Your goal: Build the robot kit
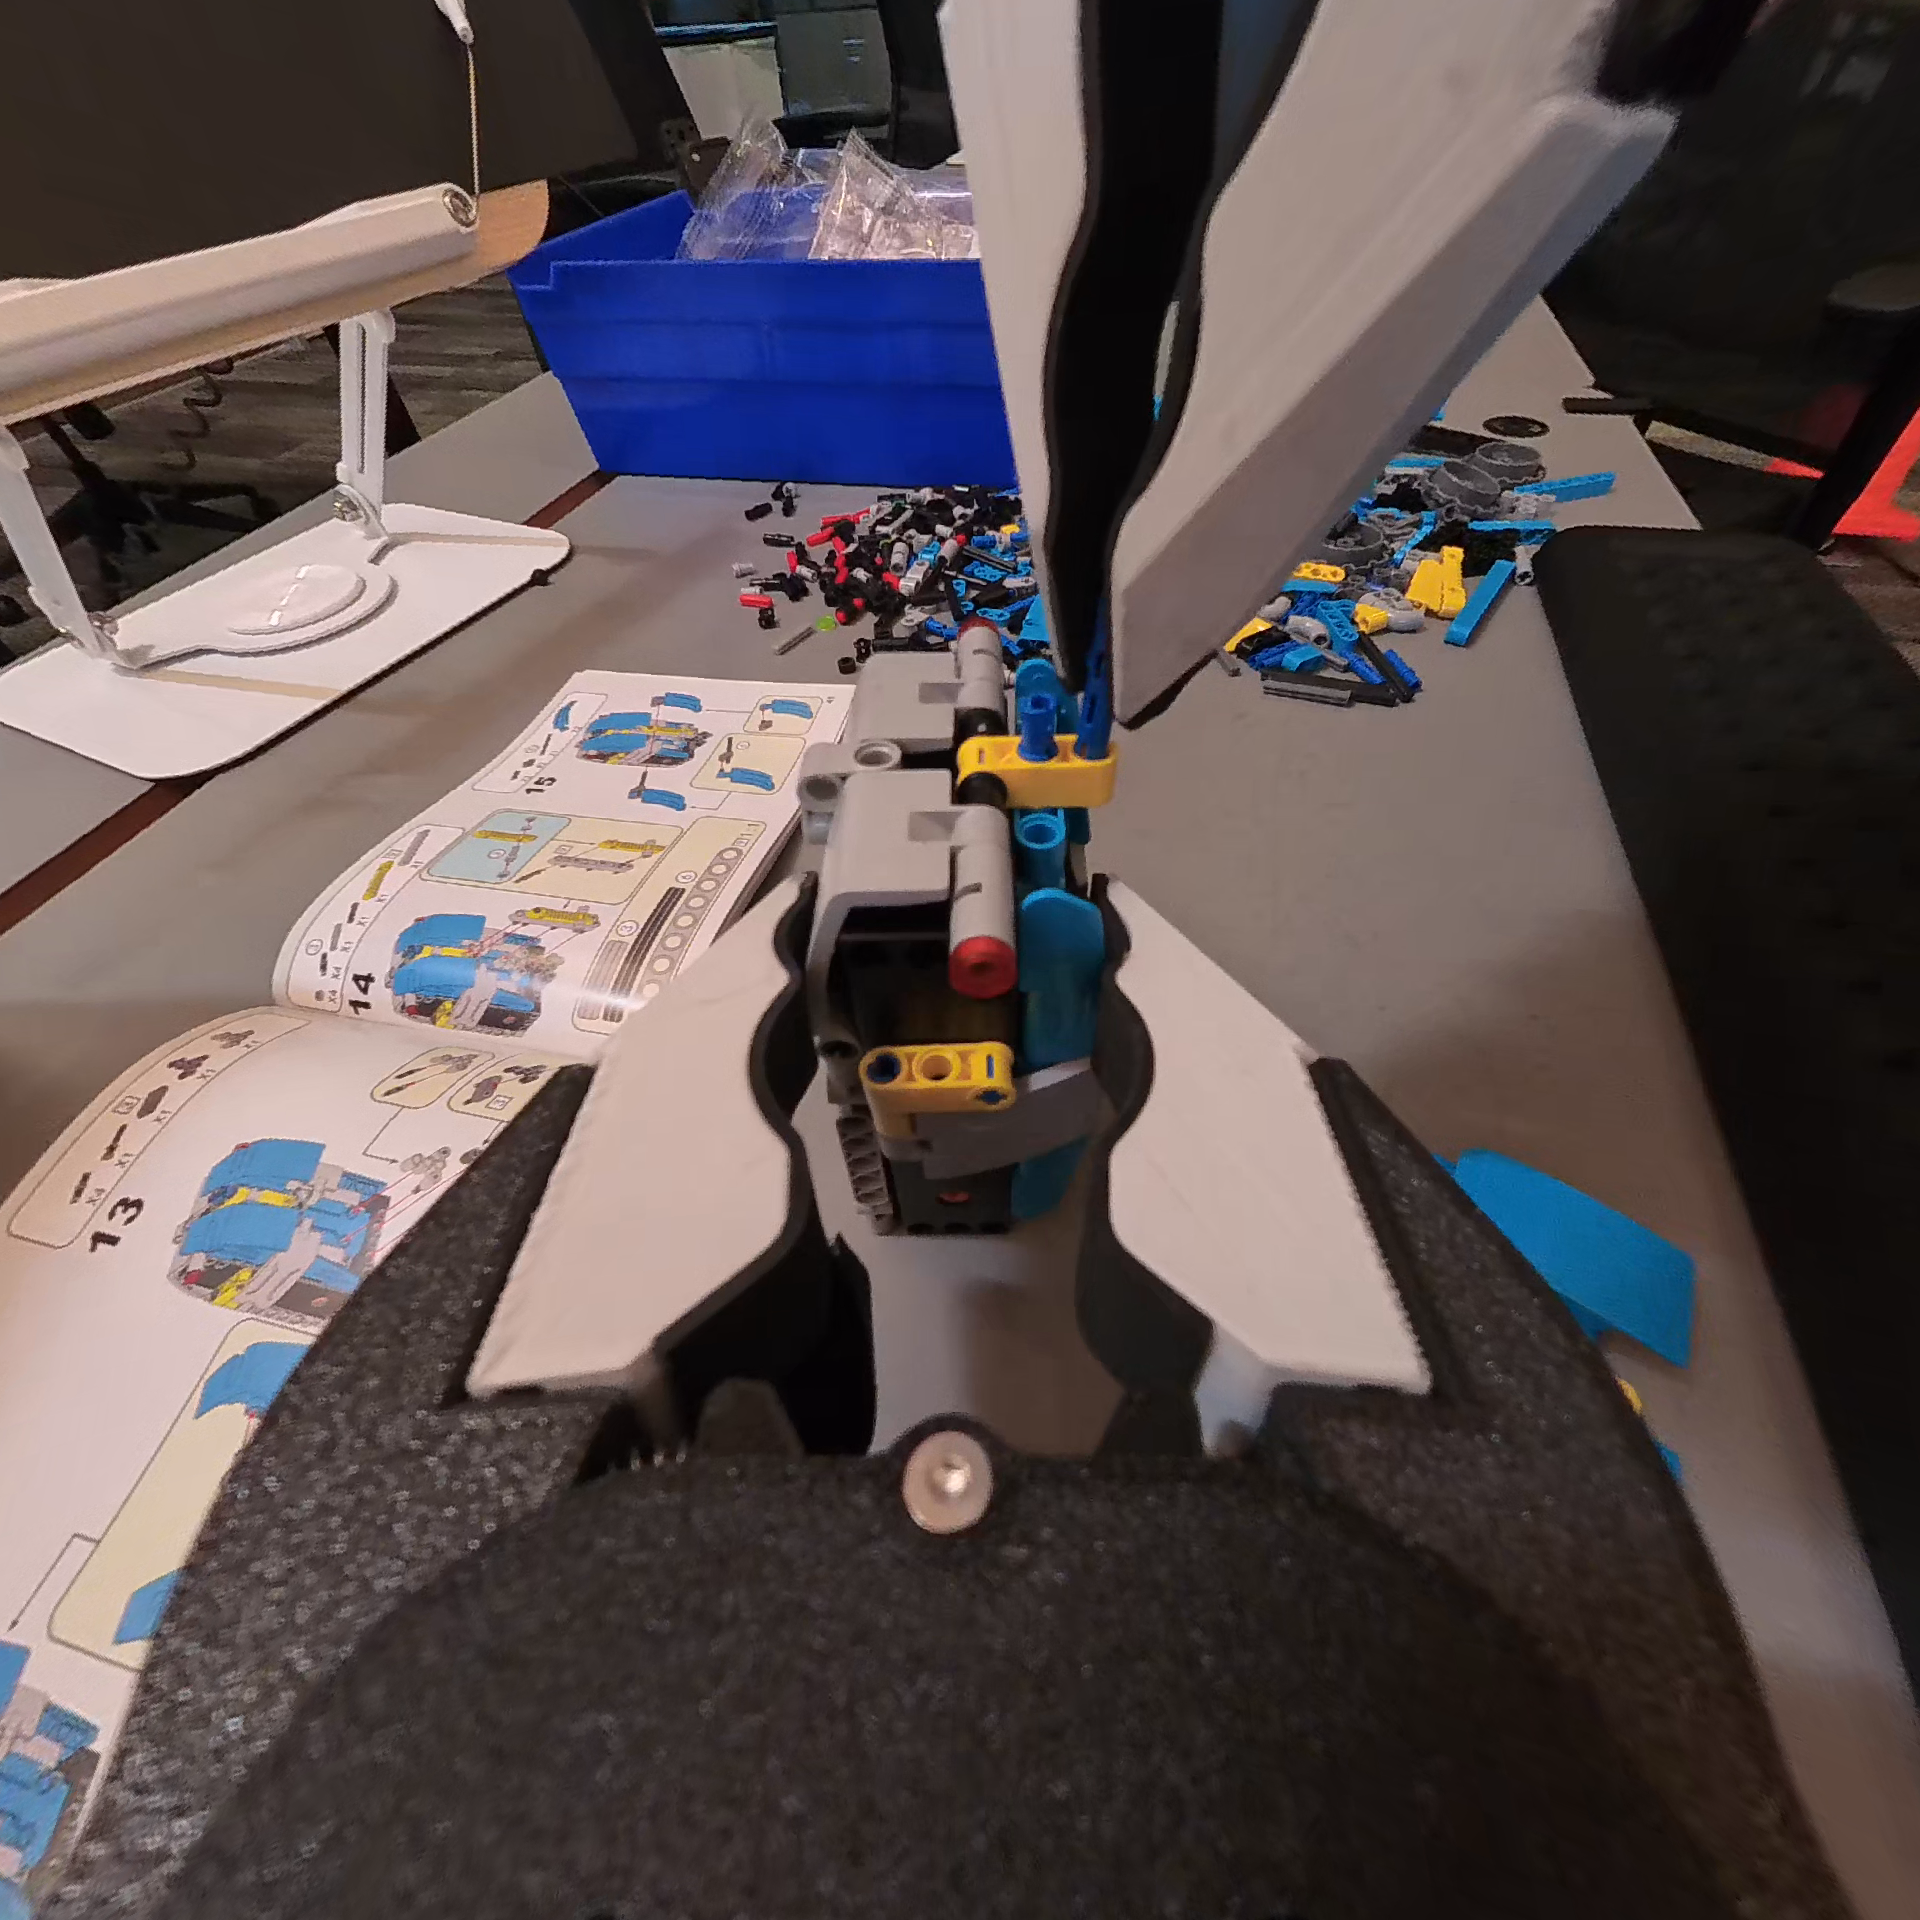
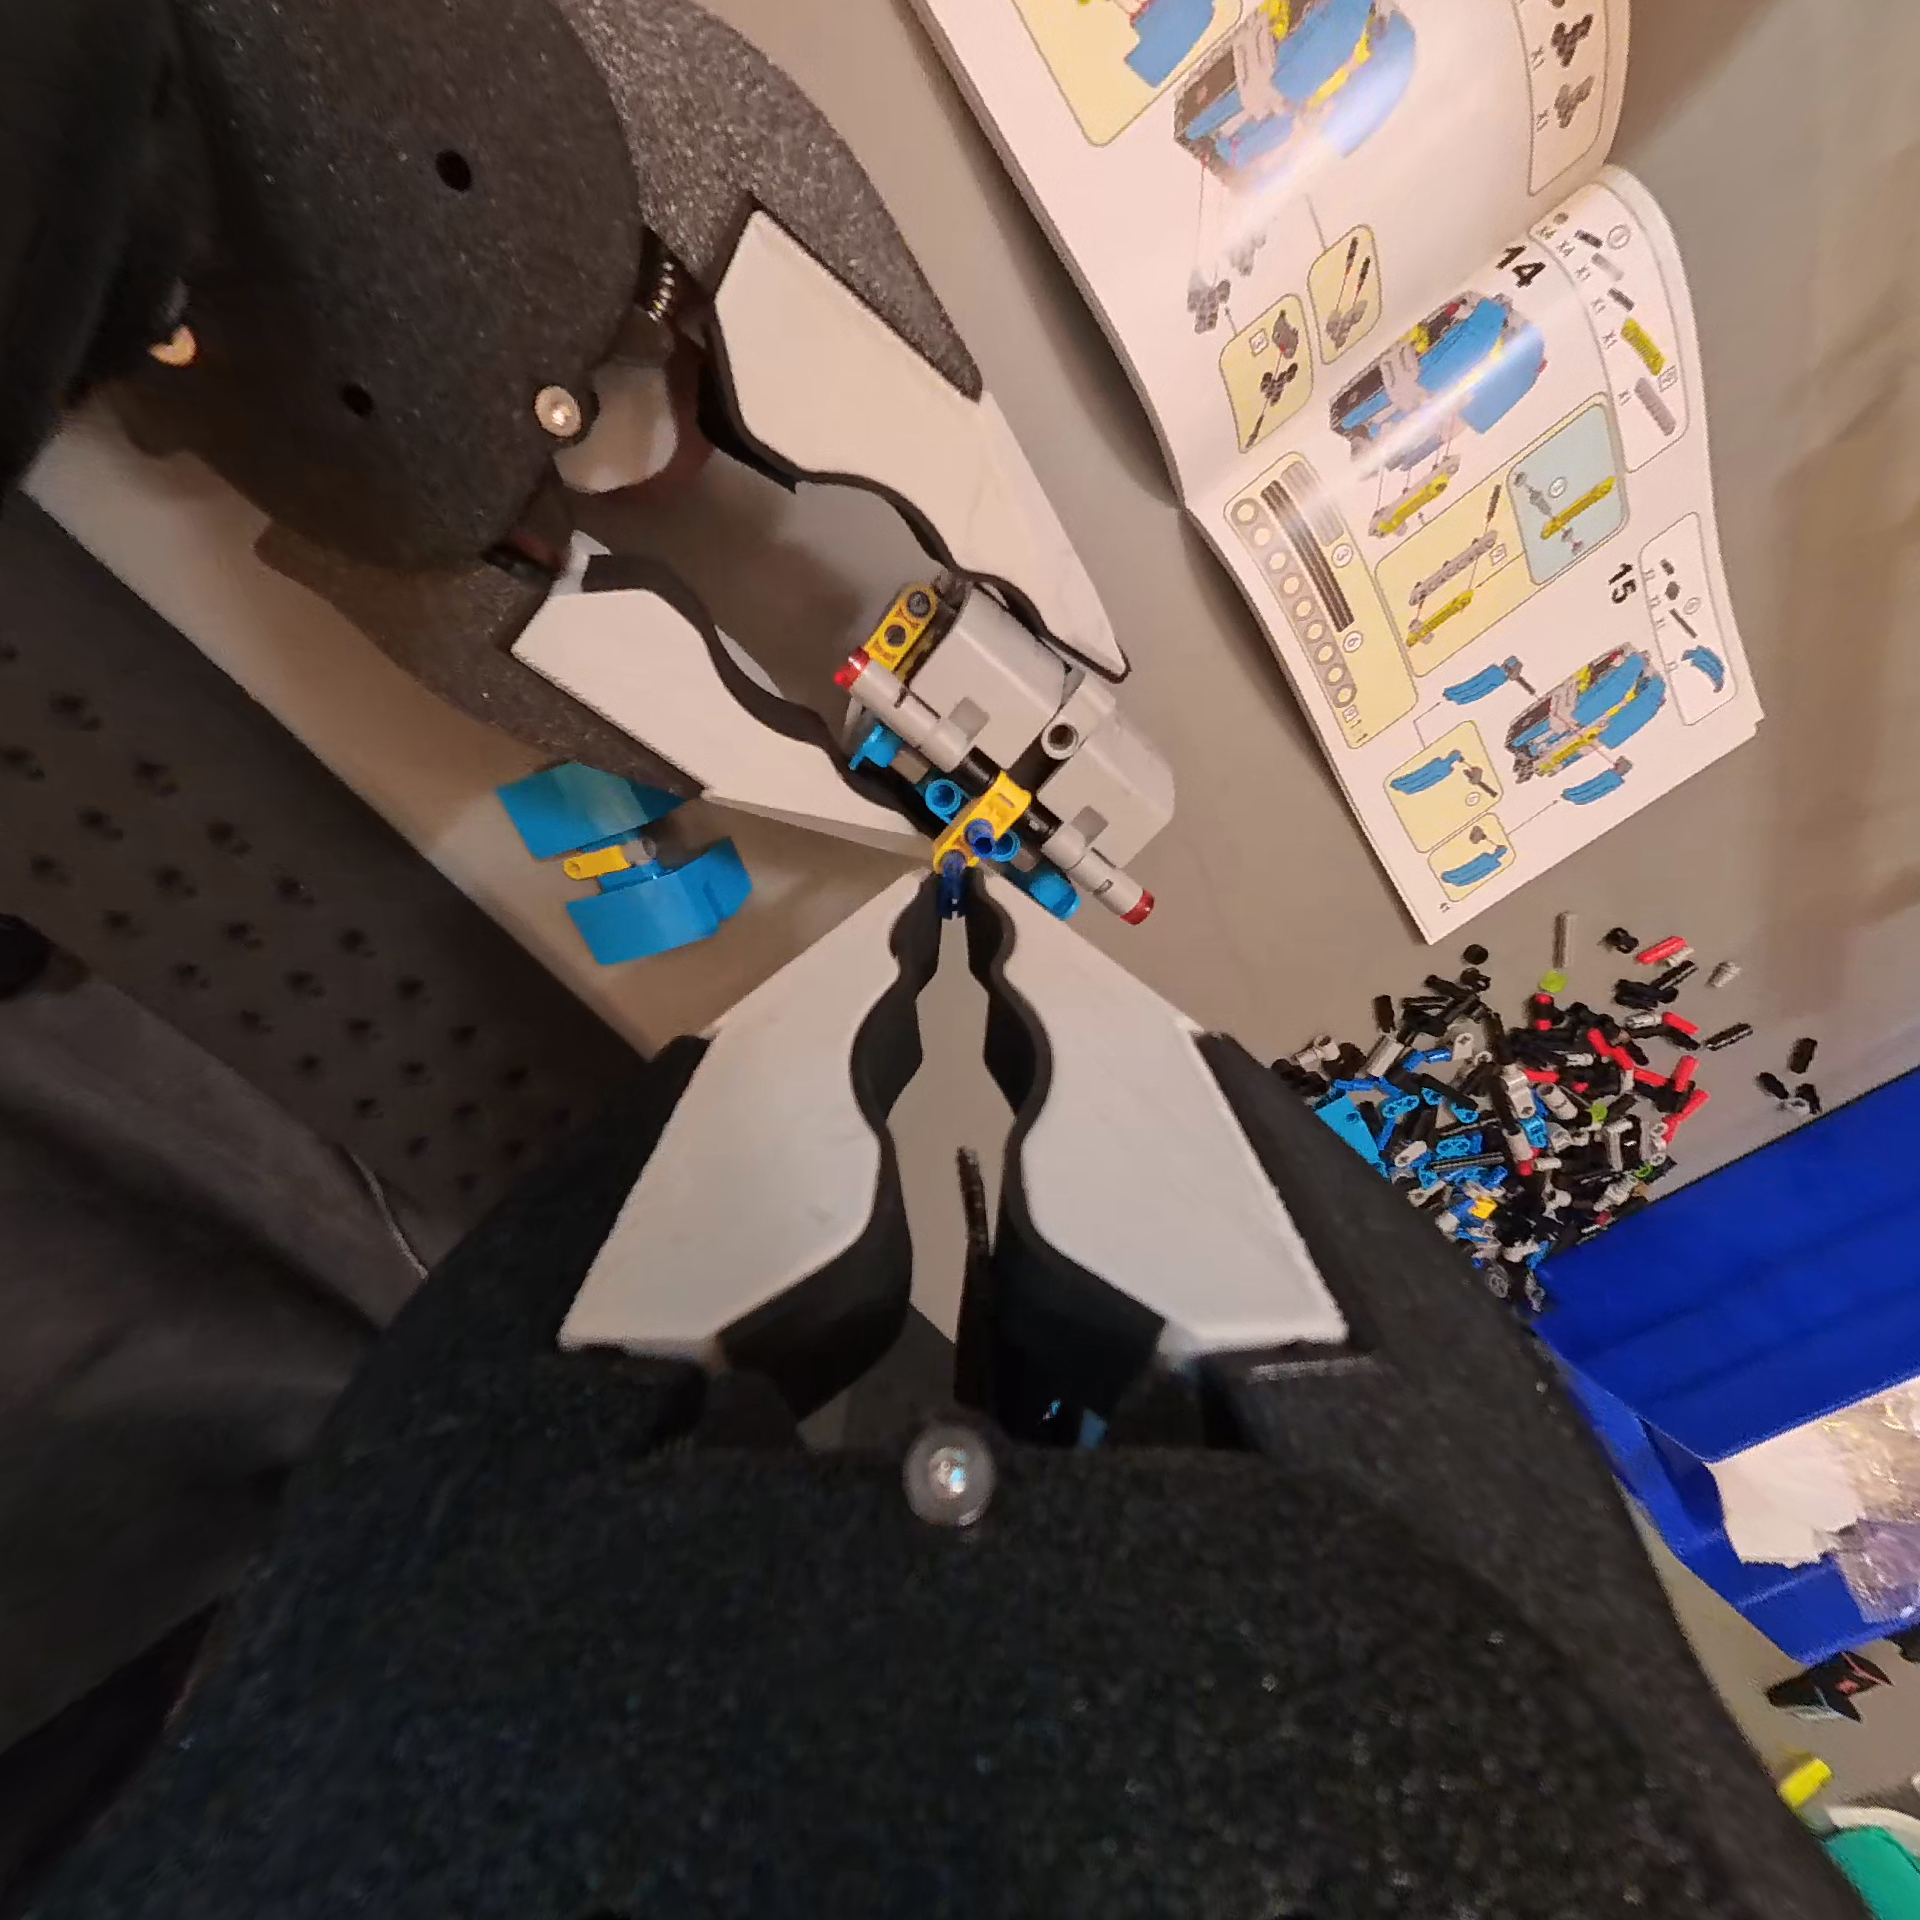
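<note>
Left gripper (image 1: pixel 951 1049) fingers clamp brick model (image 1: pixel 935 935); right gripper (image 2: pixel 951 899) fingers pinch blue pin (image 2: pixel 951 891) at yellow beam (image 2: pixel 982 821) — off-axis push could jam pin, twist model loose.

Right gripper (image 2: pixel 951 902) pinches a blue pin (image 2: pixel 949 896) at the model's (image 2: pixel 997 717) yellow beam (image 2: pixel 982 821); left gripper (image 2: pixel 935 717) clamps the model.
</note>
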Motion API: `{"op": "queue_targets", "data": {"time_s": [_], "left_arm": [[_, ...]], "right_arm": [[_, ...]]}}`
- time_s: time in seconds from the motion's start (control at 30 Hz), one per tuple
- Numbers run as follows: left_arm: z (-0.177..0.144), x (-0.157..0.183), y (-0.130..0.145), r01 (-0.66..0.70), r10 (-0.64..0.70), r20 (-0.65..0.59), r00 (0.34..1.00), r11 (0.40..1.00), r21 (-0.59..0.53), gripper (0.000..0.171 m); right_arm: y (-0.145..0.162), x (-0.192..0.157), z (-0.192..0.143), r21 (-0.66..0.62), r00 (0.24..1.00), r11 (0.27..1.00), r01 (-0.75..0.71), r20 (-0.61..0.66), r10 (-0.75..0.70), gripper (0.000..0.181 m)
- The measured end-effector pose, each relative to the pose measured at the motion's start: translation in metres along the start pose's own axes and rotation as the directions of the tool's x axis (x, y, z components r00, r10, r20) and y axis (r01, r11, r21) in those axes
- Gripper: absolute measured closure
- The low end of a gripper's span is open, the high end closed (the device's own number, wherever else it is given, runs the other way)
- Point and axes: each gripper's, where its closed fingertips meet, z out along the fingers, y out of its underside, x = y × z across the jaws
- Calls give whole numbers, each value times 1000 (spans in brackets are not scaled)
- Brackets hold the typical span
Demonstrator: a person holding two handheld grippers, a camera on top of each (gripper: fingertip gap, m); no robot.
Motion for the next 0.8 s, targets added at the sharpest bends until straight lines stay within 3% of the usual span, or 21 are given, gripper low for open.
{"op": "queue_targets", "data": {"time_s": [0.23, 0.37, 0.47, 0.6, 0.8], "left_arm": [[0, 0, 0, 6, -6, 5, 1000, 1000, -1, 121], [0, -1, 0, 16, -15, 45, 999, 1000, -2, 121], [0, -3, 0, 44, -43, 102, 994, 999, -6, 121], [0, -3, 0, 54, -53, 121, 991, 998, -10, 121], [0, -3, 0, 55, -53, 120, 991, 998, -9, 121]], "right_arm": [[0, 0, 0, -22, 1000, 1000, 6, -11, -6, 177], [0, 1, 0, -24, 994, 995, -101, 38, 101, 177], [0, 2, 0, -32, 989, 989, -148, 7, 148, 177], [0, 2, 1, -42, 981, 981, -192, -42, 190, 177], [0, 3, 1, -51, 959, 958, -281, 13, 282, 177]]}}
